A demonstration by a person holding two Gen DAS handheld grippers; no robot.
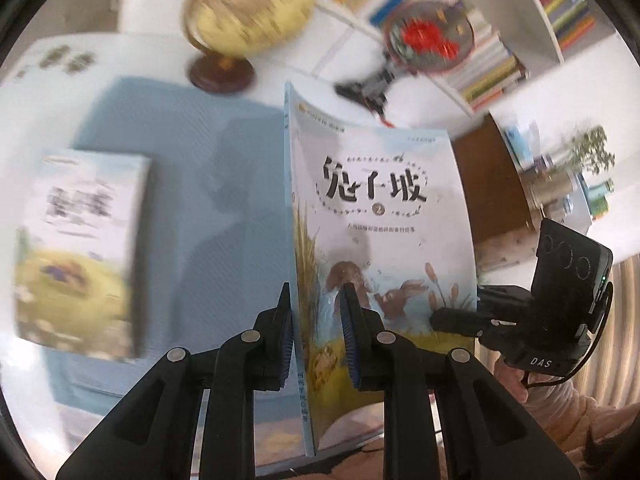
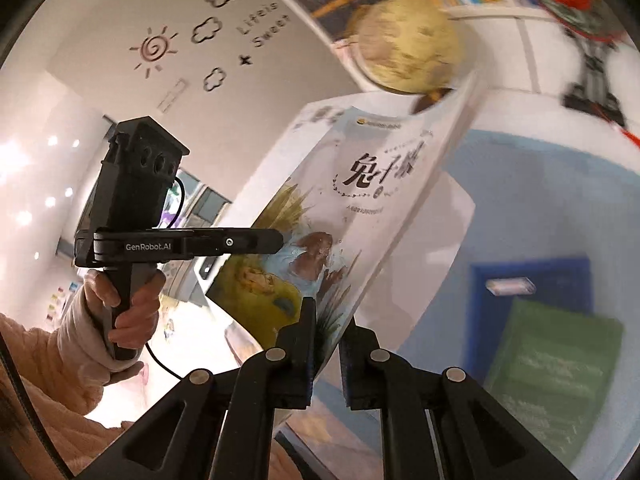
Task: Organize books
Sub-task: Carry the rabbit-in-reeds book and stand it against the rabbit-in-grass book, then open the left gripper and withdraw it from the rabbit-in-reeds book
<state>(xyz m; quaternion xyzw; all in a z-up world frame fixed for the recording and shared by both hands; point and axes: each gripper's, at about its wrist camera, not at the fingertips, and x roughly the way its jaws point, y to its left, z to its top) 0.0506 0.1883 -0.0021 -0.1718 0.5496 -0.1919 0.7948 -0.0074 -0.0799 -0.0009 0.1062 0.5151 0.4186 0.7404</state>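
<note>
A white table [image 1: 160,56] fills the room below me, a pale blue mat [image 1: 180,168] spread across it, white shelves [image 1: 532,12] packed with colourful book spines rising behind it. On the table's far side stand a yellow globe [image 1: 248,4] on a dark round base and a round red-and-black ornament [image 1: 430,36] on a black stand, both smeared by blur. A green book [image 2: 556,372] lies flat on the mat in my right wrist view, on top of a dark blue book [image 2: 532,280] with a small white label. Another book [image 1: 80,248] with a pale cover and a yellow-green picture lies flat on the mat at the left of my left wrist view. Between my two grippers I hold the rabbit book [image 1: 380,240], a thin pale-blue paperback with black Chinese title lettering and brown rabbits among reeds, raised clear above the mat. My left gripper [image 1: 316,320] has its jaws narrowed onto the book near the spine at its lower edge, cover facing right, one pad on each side. My right gripper [image 2: 328,340] pinches the opposite lower corner of the same book, jaws nearly closed on the thin pages. A hand [image 2: 128,304] in a cream sleeve grasps the left gripper's handle in my right wrist view.
</note>
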